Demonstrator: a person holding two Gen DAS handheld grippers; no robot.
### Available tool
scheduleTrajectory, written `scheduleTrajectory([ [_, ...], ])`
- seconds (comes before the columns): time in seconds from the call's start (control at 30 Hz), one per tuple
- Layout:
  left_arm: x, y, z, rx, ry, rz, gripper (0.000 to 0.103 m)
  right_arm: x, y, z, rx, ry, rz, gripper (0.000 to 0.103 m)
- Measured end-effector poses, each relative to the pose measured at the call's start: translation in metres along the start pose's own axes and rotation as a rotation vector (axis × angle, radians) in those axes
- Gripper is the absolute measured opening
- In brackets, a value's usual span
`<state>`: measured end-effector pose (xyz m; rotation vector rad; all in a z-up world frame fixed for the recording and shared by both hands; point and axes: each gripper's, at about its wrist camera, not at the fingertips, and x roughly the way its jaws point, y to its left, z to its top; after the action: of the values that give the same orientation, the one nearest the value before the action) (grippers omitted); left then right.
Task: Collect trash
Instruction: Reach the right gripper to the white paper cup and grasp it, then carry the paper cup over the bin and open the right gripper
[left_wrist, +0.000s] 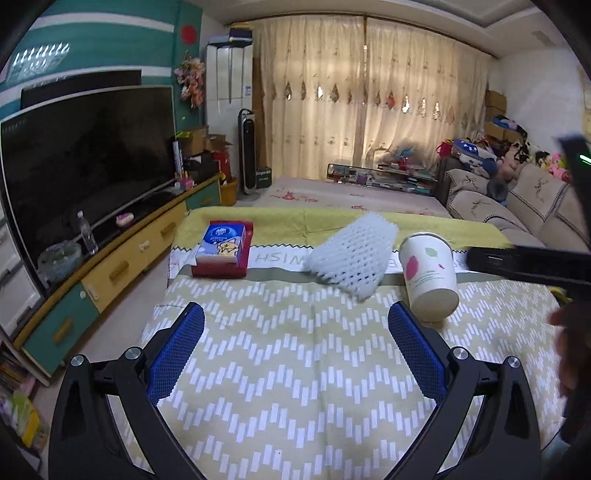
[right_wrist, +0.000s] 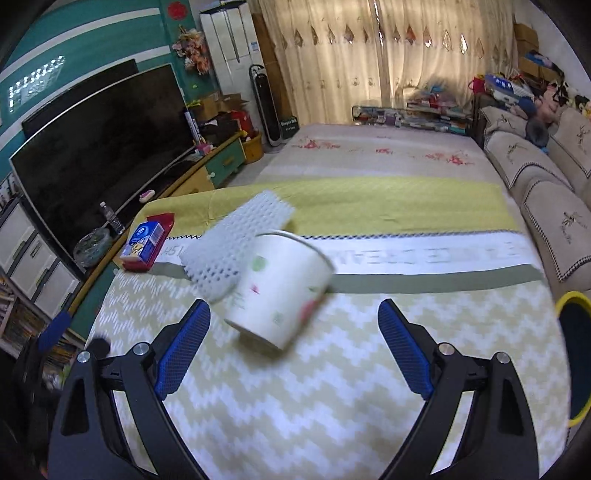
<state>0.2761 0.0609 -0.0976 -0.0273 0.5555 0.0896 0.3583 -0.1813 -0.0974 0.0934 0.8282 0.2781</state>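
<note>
So nothing's binned yet: white paper cup (right_wrist: 279, 288) at 12, foam net sleeve (right_wrist: 236, 245) and blue tissue pack (right_wrist: 144, 242) at 10 o'clock; your right gripper (right_wrist: 293, 347) and left gripper (left_wrist: 295, 350) gape, w/ nothing held.

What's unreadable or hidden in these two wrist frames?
- White paper cup with leaf print: motion-blurred in the right wrist view; print unreadable, inside hidden by the camera angle.
- Yellow-rimmed dark bin: cut off by the right edge; contents not visible.
- Right hand-held gripper: in the left wrist view a blurred dark bar, cropped at the edge.
- Blue tissue pack in red box: lettering too small in both views.
</note>
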Motion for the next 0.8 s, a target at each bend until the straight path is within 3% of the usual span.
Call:
scheduleTrajectory([
  [0.17, -0.001, -0.004, -0.005, 0.011, 0.01, -0.034, 0.098, 0.037, 0.013, 0.005, 0.034, 0.051, -0.049, 0.087],
  [0.5, -0.008, -0.004, -0.007, -0.011, 0.001, -0.059, 0.098, 0.071, 0.02, 0.003, 0.037, 0.099, -0.129, 0.087],
  [0.63, -0.009, -0.005, -0.007, -0.012, 0.005, -0.06, 0.098, 0.076, 0.017, 0.0, 0.042, 0.127, -0.117, 0.065],
  [0.8, -0.008, -0.007, -0.009, -0.005, 0.012, -0.058, 0.098, 0.059, 0.009, -0.006, 0.033, 0.104, -0.098, 0.062],
])
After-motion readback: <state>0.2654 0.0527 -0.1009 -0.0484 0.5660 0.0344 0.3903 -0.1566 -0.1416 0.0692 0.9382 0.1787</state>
